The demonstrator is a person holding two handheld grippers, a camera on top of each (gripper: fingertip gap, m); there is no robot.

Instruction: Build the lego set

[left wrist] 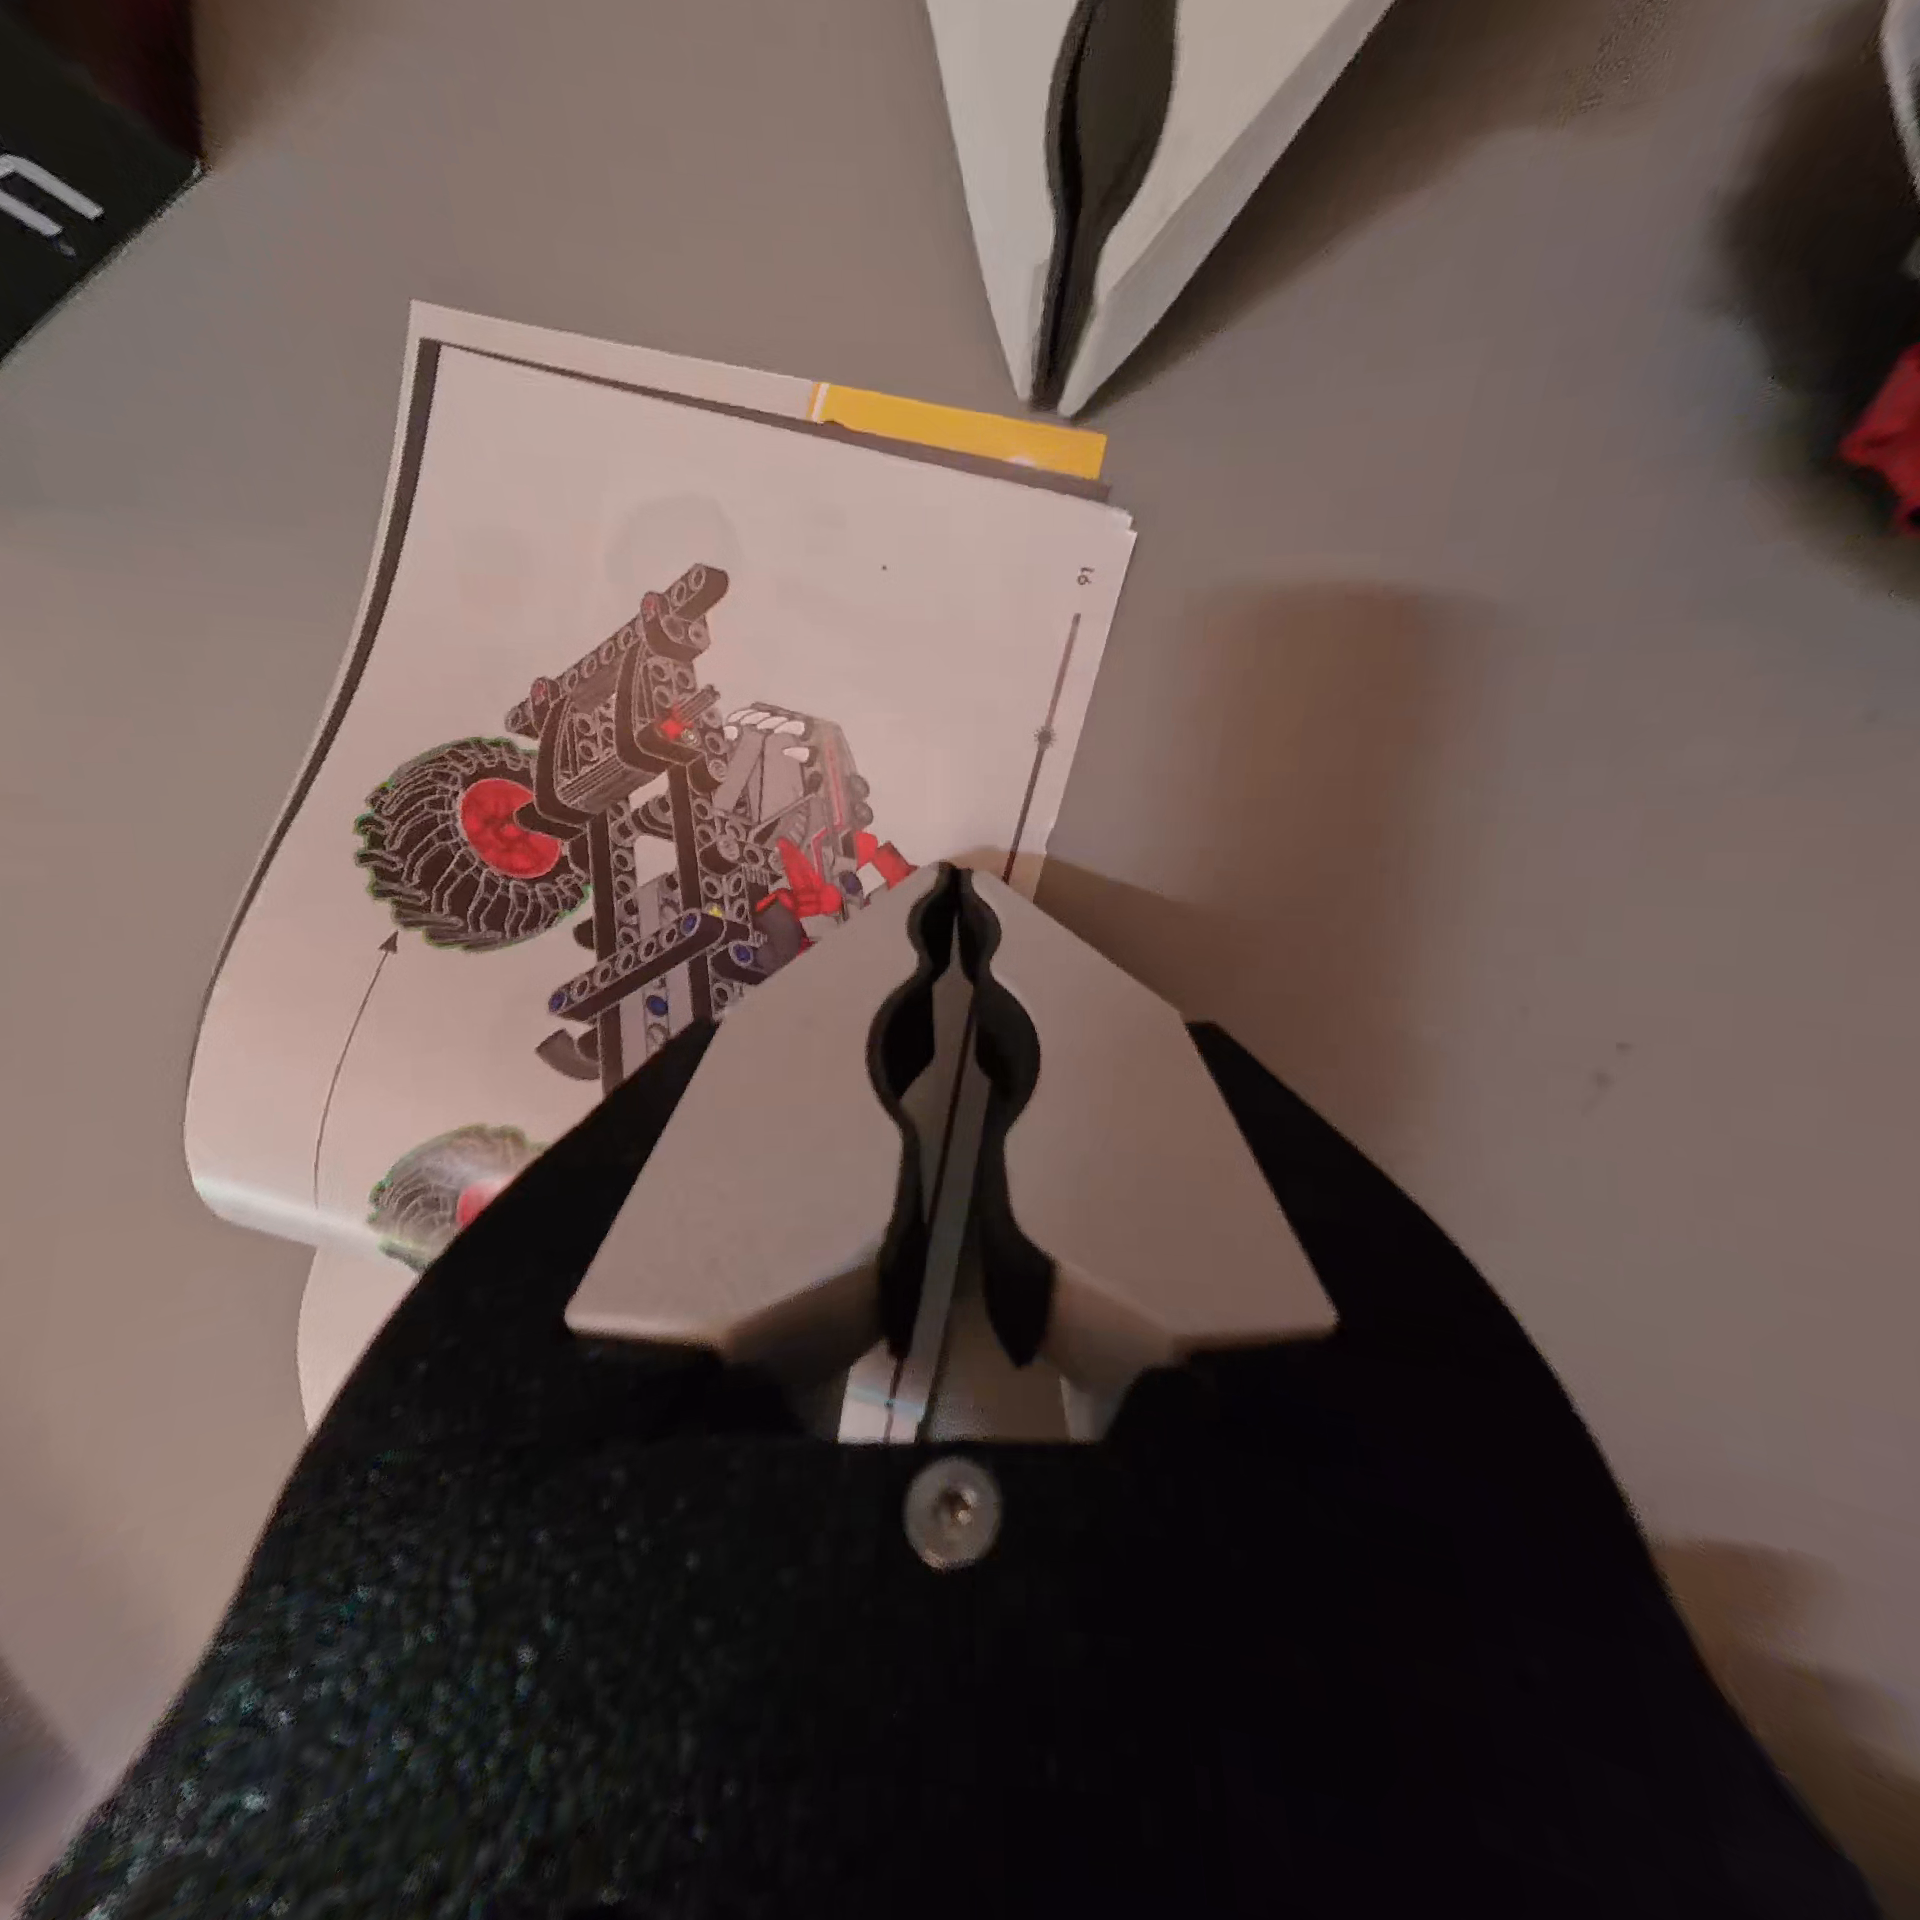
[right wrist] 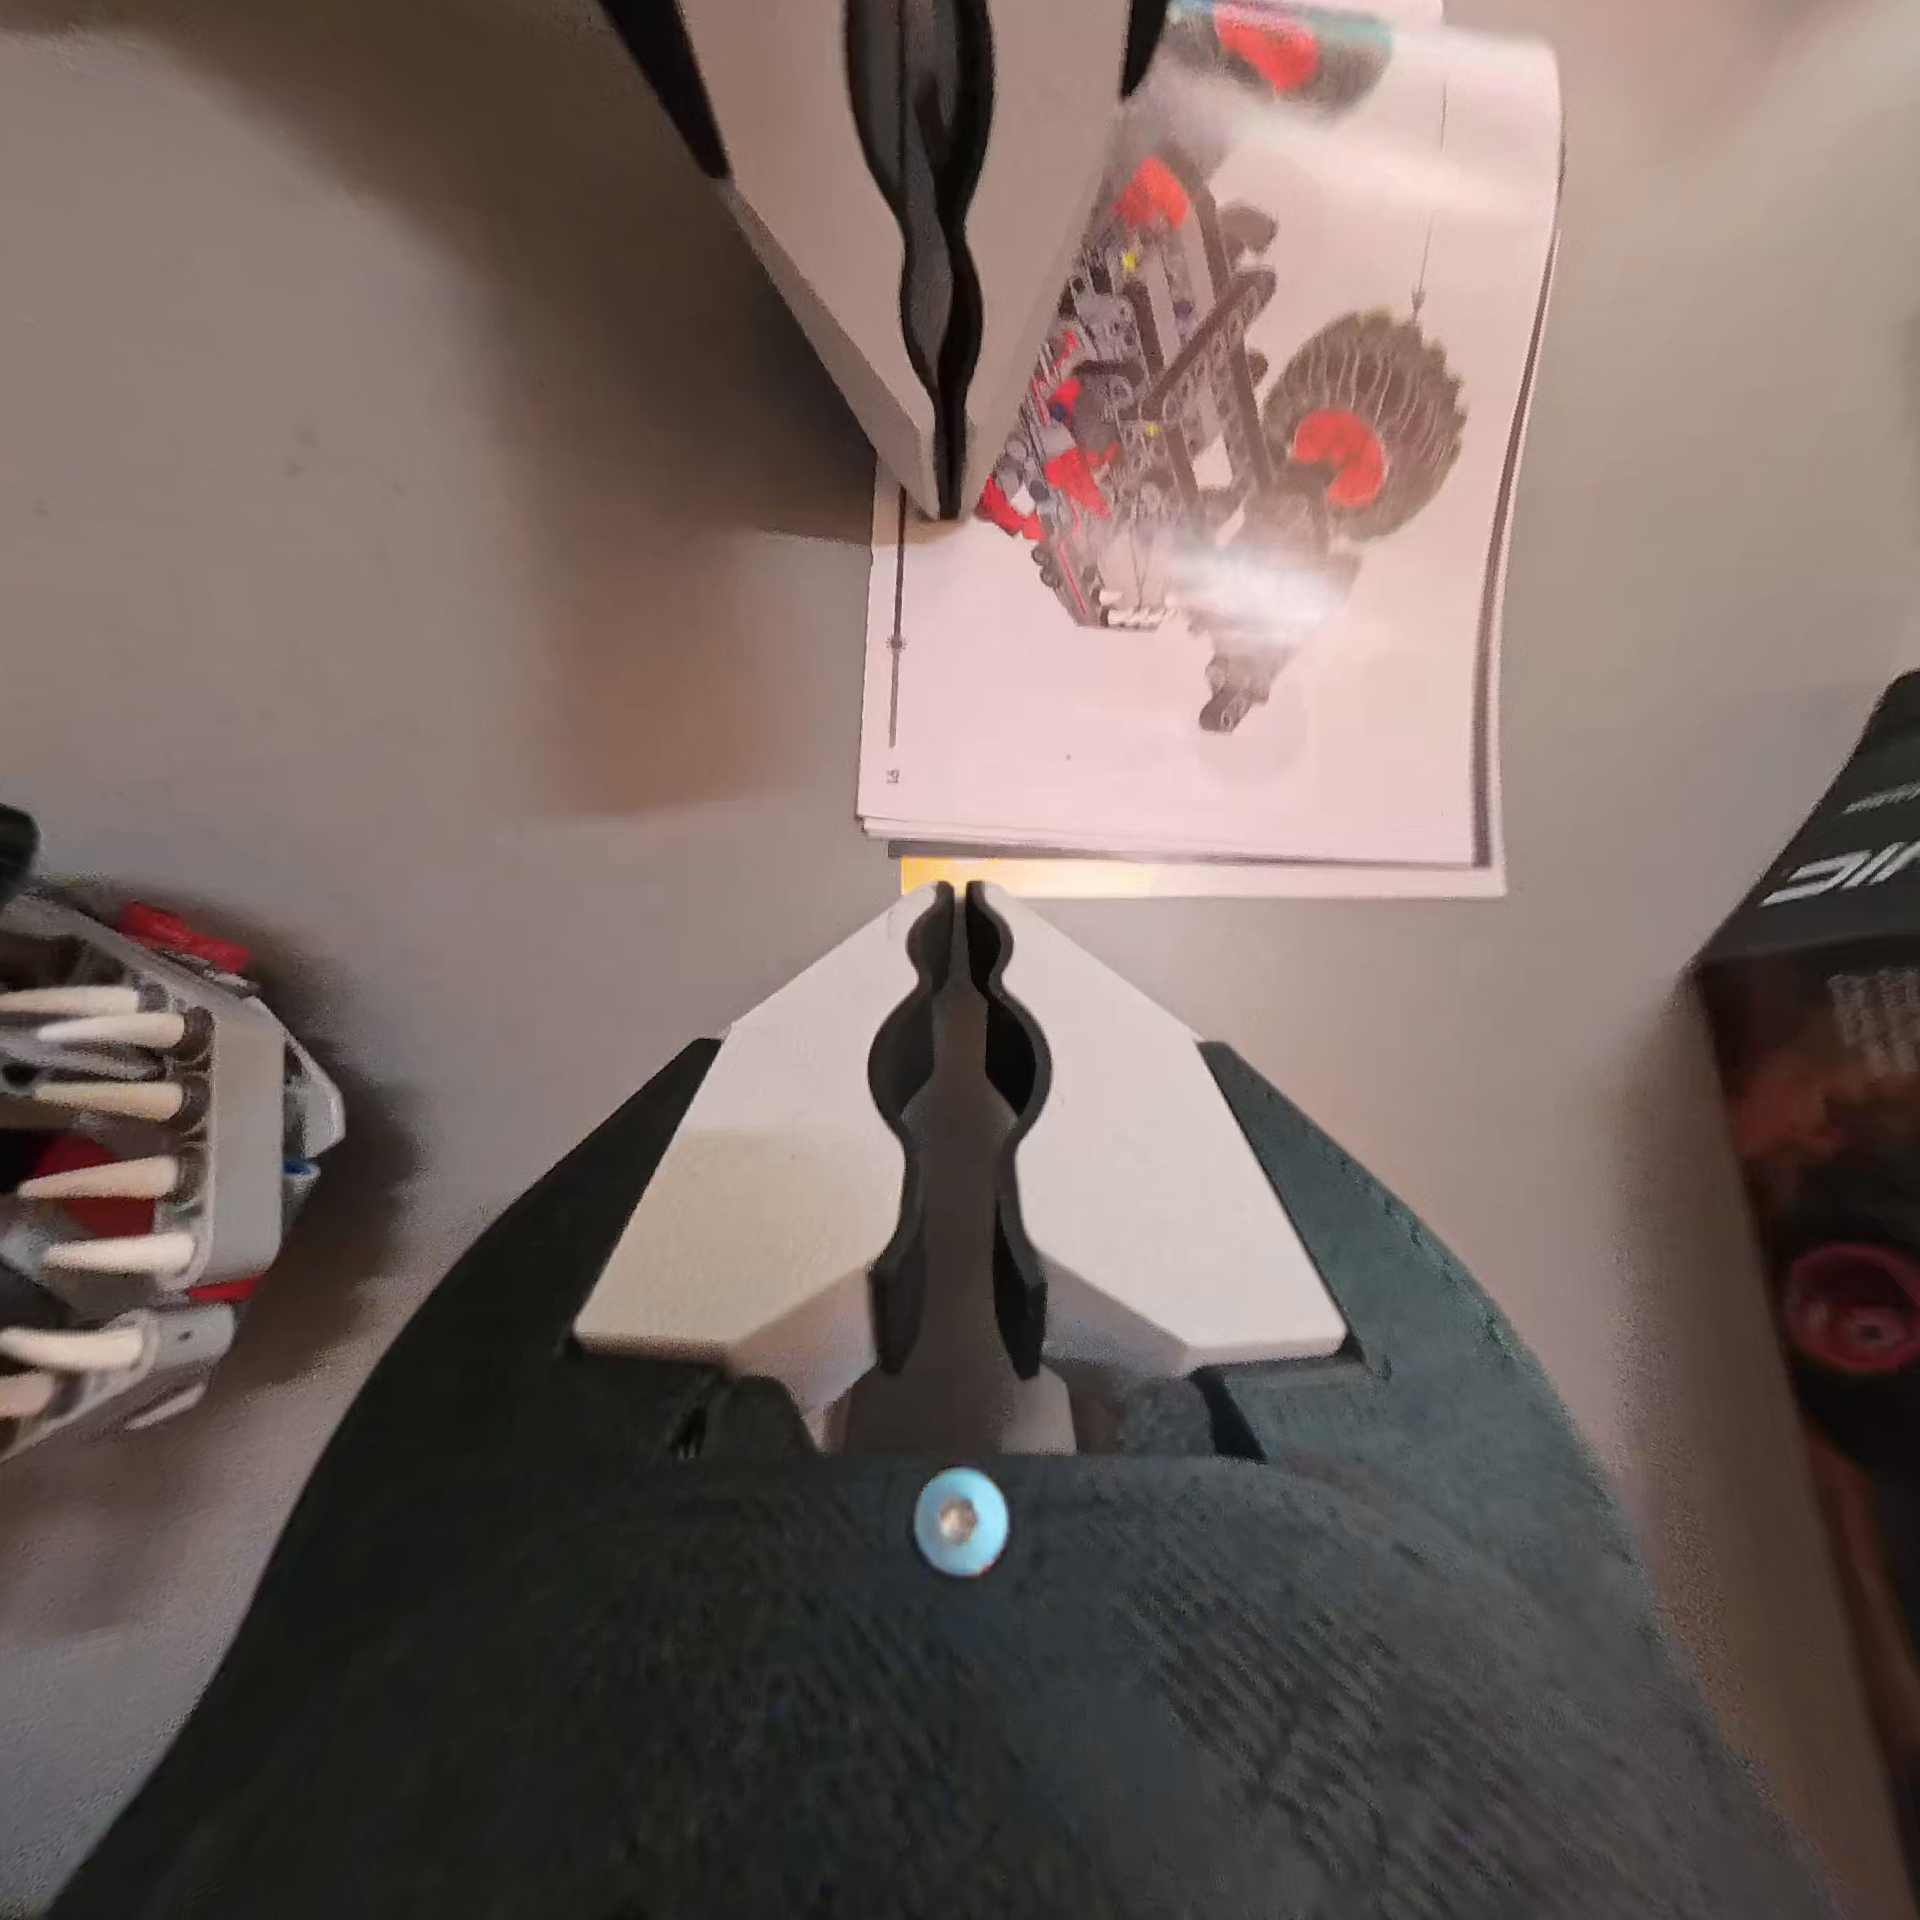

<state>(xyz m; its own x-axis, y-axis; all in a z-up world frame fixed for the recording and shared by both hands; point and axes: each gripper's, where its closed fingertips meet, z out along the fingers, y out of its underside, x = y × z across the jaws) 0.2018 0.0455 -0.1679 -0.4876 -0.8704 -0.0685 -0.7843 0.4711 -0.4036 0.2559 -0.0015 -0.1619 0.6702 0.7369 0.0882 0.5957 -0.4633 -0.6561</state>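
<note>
One instruction booklet (left wrist: 727,644) is lying open on the grey table (left wrist: 1455,831), and it is serving as the landmark here. Two grippers are showing: the left gripper (left wrist: 951,878) is sitting at one page edge of the booklet, and the right gripper (right wrist: 958,891) is hovering just off the opposite end. One partly built lego model (right wrist: 135,1164), grey with white teeth, is resting well apart from the booklet. One dark product box (right wrist: 1829,1039) is lying near the booklet's other side.
</note>
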